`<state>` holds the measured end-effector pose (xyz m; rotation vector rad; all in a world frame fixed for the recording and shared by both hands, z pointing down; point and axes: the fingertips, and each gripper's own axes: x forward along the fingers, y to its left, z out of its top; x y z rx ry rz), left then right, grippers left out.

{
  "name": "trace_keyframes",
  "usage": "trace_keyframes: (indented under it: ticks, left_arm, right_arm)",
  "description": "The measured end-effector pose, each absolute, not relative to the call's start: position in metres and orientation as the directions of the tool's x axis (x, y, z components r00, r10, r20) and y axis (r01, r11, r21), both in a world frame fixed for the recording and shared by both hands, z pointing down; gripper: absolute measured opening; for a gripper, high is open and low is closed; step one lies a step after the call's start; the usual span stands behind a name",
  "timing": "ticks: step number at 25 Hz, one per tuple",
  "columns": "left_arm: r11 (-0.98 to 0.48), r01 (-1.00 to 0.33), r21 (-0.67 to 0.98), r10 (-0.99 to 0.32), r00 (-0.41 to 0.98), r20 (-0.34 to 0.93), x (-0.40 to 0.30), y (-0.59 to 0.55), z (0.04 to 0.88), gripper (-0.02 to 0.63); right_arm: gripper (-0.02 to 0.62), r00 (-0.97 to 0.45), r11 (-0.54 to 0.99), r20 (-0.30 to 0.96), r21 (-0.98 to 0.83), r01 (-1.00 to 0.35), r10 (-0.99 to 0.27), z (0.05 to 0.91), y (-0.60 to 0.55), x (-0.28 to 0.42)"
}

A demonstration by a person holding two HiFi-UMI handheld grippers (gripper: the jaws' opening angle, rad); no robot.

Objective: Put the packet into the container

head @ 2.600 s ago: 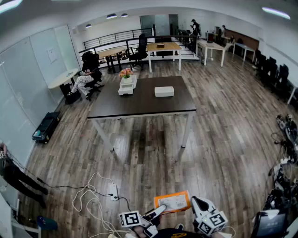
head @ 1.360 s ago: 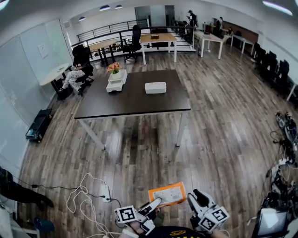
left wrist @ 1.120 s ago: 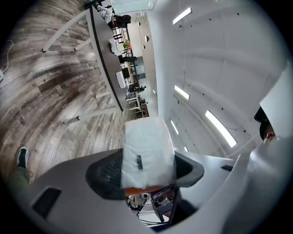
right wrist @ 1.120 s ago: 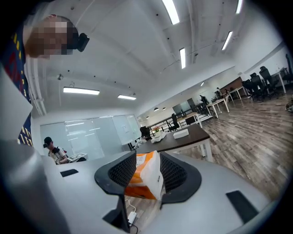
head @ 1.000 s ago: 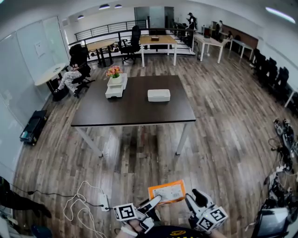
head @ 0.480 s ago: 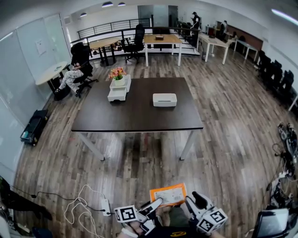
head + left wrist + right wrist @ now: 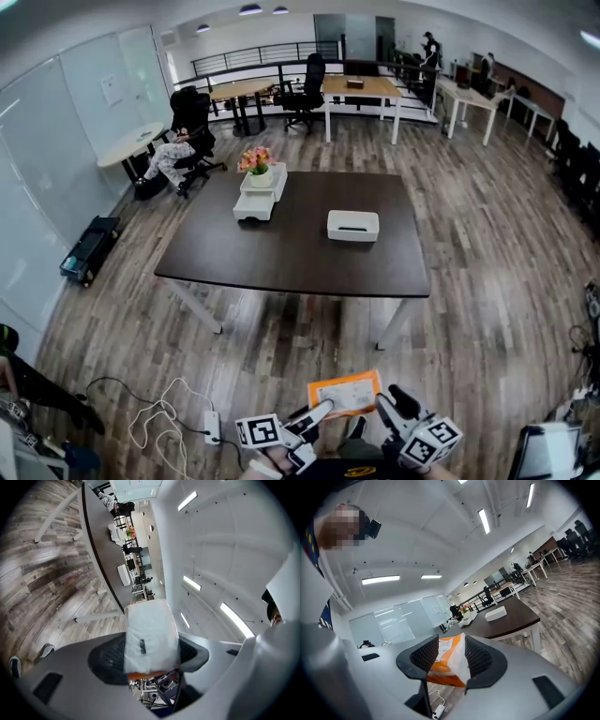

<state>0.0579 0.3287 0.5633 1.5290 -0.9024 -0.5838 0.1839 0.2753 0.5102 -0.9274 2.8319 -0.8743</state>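
An orange packet (image 7: 345,394) with a white label hangs low in the head view, over the wooden floor. My left gripper (image 7: 314,418) is shut on its left end and my right gripper (image 7: 388,407) on its right end. In the left gripper view the packet's white side (image 7: 150,634) fills the gap between the left gripper's (image 7: 150,656) dark pads. The packet's orange edge (image 7: 449,668) is pinched in the right gripper (image 7: 452,656). The container, a white open box (image 7: 352,225), sits on the dark table (image 7: 281,258) ahead, also seen as the white box (image 7: 496,613).
On the table's far left stand a flower pot and stacked white boxes (image 7: 260,187). White cables and a power strip (image 7: 208,427) lie on the floor at left. A person sits on a chair (image 7: 183,150) beyond the table. Desks and chairs line the back, equipment the right edge.
The table and its white box have grown and come closer in the head view, shifting slightly right. Both grippers keep the packet between them in the same pose.
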Motion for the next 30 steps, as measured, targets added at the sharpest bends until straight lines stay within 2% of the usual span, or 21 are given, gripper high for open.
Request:
trace_keyframes:
  ticks: [11,16,20,25,30]
  left_arm:
    - [-0.028,-0.229,0.973,-0.841,0.531,0.101,0.088,0.218,0.547,0.258]
    - [0.035,-0.200,0.979,-0.844,0.519,0.136,0.088,0.193,0.547,0.258]
    - [-0.027,-0.252,0.967,-0.833,0.541,0.118,0.079,0.162,0.547,0.258]
    - [0.005,-0.166,0.986,-0.814,0.572,0.100,0.070,0.117,0.558,0.258]
    - [-0.086,-0.273,0.958,-0.768,0.631,0.110,0.037,0.055,0.559,0.258]
  right_arm:
    - [0.183,-0.865,0.693,0.167,-0.535,-0.483,-0.473,0.515,0.153,0.192]
    - [0.183,-0.891,0.680,0.160,-0.593,-0.431,-0.425,0.518,0.122,0.186]
    - [0.181,-0.879,0.680,0.243,-0.561,-0.472,-0.410,0.537,0.094,0.177]
    - [0.179,-0.858,0.644,0.301,-0.567,-0.513,-0.417,0.558,0.051,0.165]
    - [0.178,-0.843,0.623,0.293,-0.572,-0.533,-0.451,0.552,-0.001,0.140]
